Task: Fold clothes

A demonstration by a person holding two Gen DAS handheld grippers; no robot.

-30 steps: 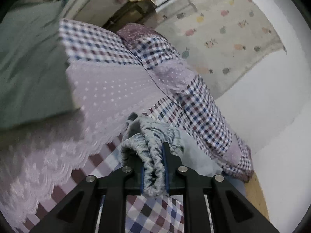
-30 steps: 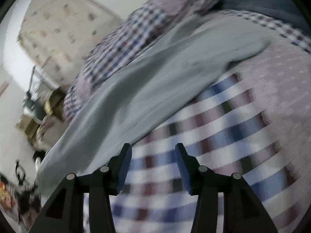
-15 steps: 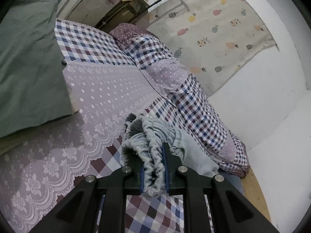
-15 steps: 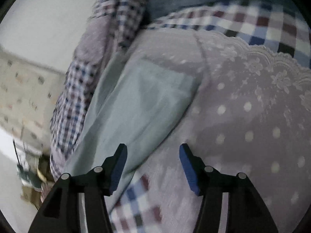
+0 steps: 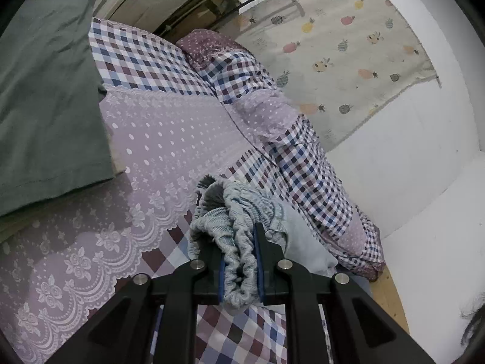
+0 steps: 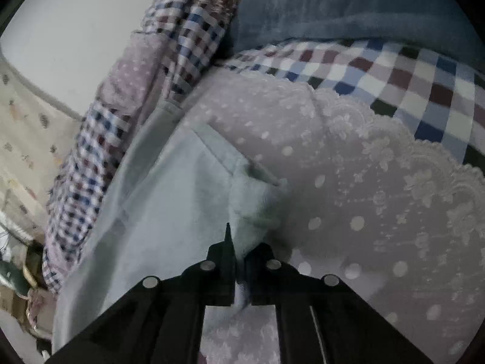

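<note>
Spreading across both views: a bed [image 5: 169, 139] under a lilac dotted and lace-edged cover bordered with blue, maroon and white check. Lying on it at the far side, a folded dark green cloth [image 5: 45, 100]; hanging on the wall beyond, a pale fruit-printed sheet [image 5: 348, 45]. Running along the checked bolster [image 5: 303, 166], a pale blue-grey garment [image 6: 169, 212], stretched lengthwise over the cover.

Gripping one end, the left hand-held gripper [image 5: 241, 268], jaws clamped on the gathered elastic waistband [image 5: 233, 221], the ruched fabric bunching up between and above the pads. Gripping the other end, the right hand-held gripper [image 6: 241, 268], jaws pressed nearly together on a thin pinch of the hem area, with a small fold of cloth [image 6: 257, 191] puckering just ahead of the tips.

Judging by the drape and the creases: light, soft, limp material, offering no stiffness of its own, likely sagging in the middle when lifted and sliding easily over the lace. Judging the waistband as the surest hold, being thick and elastic; the single-layer hem pinch as the weaker one, prone to slipping out under tension. Probably best keeping both ends taut and level while bringing one end over toward the other.
</note>
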